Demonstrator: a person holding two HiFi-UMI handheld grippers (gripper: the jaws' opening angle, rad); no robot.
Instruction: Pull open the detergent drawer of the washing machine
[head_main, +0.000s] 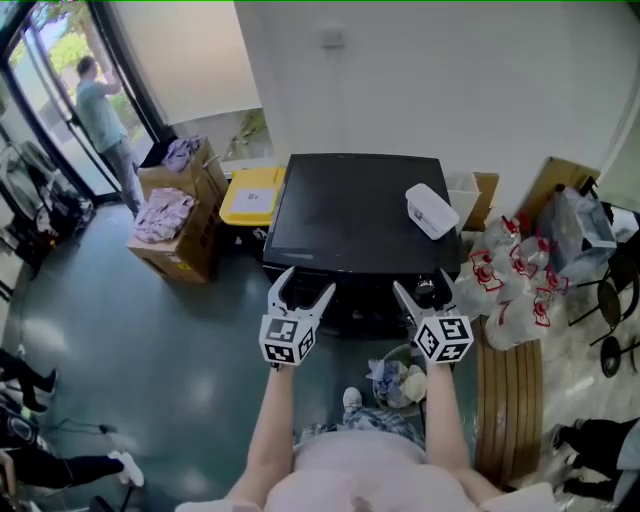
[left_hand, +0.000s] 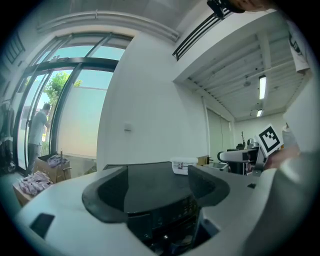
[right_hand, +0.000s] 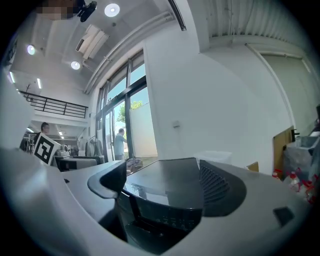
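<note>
Left tongs (head_main: 305, 285) and right tongs (head_main: 422, 285) both gape, empty, at the front edge of the black washer (head_main: 350, 210); its drawer cannot be made out; a white box (head_main: 432, 211) lies on top

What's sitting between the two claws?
Nothing loose: in the head view, only the dark front of the washing machine shows between the left claw and right claw.
</note>
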